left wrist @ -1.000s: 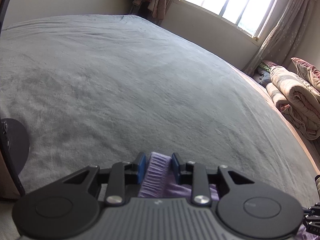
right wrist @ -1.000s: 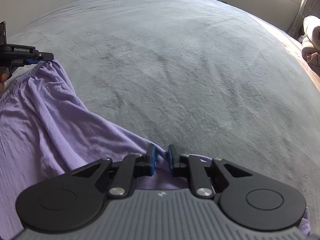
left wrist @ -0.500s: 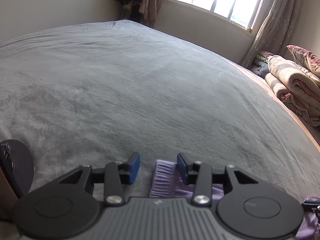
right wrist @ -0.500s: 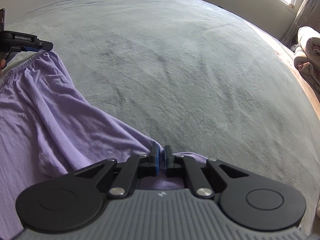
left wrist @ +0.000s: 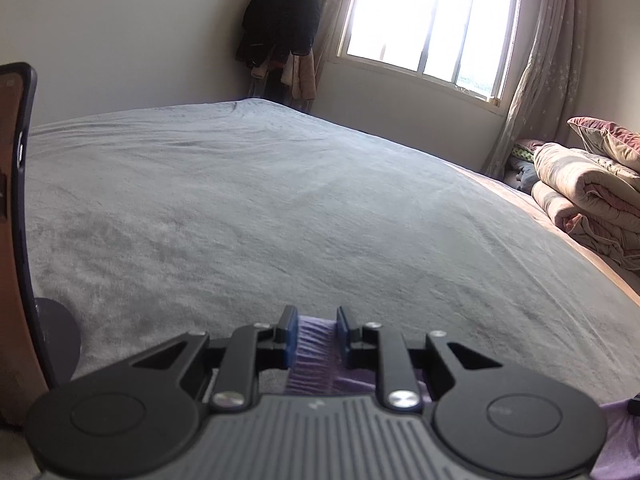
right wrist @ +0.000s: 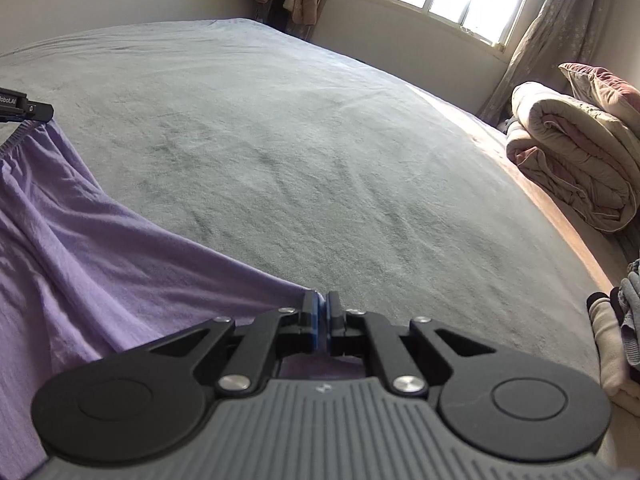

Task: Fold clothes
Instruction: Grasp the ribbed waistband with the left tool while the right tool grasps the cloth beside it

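The left gripper [left wrist: 317, 334] has the gathered elastic waistband of a purple garment [left wrist: 310, 354] between its blue pads [left wrist: 289, 336], and its jaws are closing on that band; whether the pads already press it cannot be told, though narrow gaps show at each side. In the right wrist view the same gripper [right wrist: 42, 111] reaches in from the left edge, at the waistband corner of the garment. The right gripper [right wrist: 322, 320] is clenched, its two blue pads together on a pinched edge of the purple garment [right wrist: 100, 248], which stretches away from the fingertips to the left as one broad, wrinkled sheet lying low over the bed.

One bed [right wrist: 304, 152] fills both views, covered by a grey plush blanket [left wrist: 248, 208] with nothing else on its open middle. At its right edge lies one rolled beige quilt [right wrist: 568, 160] with one reddish pillow [right wrist: 600, 84] on top. Near the lower right of the right wrist view sits a small pile of folded clothes [right wrist: 616, 332], pale and grey; their count is not clear. Beyond the bed are one bright window [left wrist: 432, 24], one patterned curtain [left wrist: 536, 68] and dark clothes hanging in the corner [left wrist: 280, 20]. No containers show
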Demonstrator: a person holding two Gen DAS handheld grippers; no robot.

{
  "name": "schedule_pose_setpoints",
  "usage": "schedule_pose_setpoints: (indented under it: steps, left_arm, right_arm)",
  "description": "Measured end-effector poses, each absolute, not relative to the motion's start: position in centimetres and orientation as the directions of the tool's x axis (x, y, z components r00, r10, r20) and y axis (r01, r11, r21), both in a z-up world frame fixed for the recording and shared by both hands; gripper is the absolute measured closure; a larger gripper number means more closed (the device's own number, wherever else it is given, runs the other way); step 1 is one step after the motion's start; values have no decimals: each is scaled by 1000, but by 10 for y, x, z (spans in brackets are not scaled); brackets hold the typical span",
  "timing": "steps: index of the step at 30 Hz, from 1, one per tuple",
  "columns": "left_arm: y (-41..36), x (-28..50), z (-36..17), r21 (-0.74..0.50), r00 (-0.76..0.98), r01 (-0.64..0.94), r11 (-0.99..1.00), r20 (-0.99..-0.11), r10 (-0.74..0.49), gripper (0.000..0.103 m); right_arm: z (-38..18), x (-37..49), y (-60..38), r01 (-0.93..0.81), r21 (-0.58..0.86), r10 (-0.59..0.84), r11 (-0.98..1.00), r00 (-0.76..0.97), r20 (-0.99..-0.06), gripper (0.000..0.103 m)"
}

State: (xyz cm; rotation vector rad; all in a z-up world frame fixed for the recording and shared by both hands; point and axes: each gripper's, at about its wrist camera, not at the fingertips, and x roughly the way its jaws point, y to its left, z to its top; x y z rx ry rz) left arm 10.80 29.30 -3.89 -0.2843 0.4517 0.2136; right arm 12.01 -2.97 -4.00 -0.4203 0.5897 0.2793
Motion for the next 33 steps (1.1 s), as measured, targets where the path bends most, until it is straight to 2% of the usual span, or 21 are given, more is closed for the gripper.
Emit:
schedule_pose_setpoints:
  steps: [5,9,13,18,22,25,27,29,33]
  left_arm:
    - [295,108,-35,-236,889,-288,928,-426,168,82]
    - [292,113,-37,-213,888,-305,928,-417,196,82]
    - [289,121,-45,-174,862,-319,932,-462,209,82]
    - [296,125,-54,-209,844,-326,922,-503,185,82]
    - [299,122,-56,-237,846,-326,915,-506,170,82]
    - [298,123,-57,-237,844,-325,915,-509,168,82]
    - [300,123,-58,-240,842,-326,914,-513,166,82]
    - [300,122,-59,-245,843,-326,913,-512,163,82]
    - [301,121,-59,-254,844,-324,911,-512,158,82]
  right_arm:
    - [-34,123,-24,-310,-356,104,882,862,-496,99]
    - [-41,133,-14,-279,-380,80,882,883,-462,99]
    - [-54,138,-10,-313,-373,87,873,854,-513,99]
    - [-62,134,-16,-402,-358,134,843,801,-583,97]
    - [-47,141,-27,-456,-223,215,862,726,-653,89]
    - [-28,154,-41,-465,-11,339,885,661,-670,88]
    - [-19,165,-46,-439,110,397,892,643,-655,82]
    - [-16,176,-44,-428,163,424,889,632,-649,67]
    - [-25,191,-23,-440,170,432,882,609,-666,67]
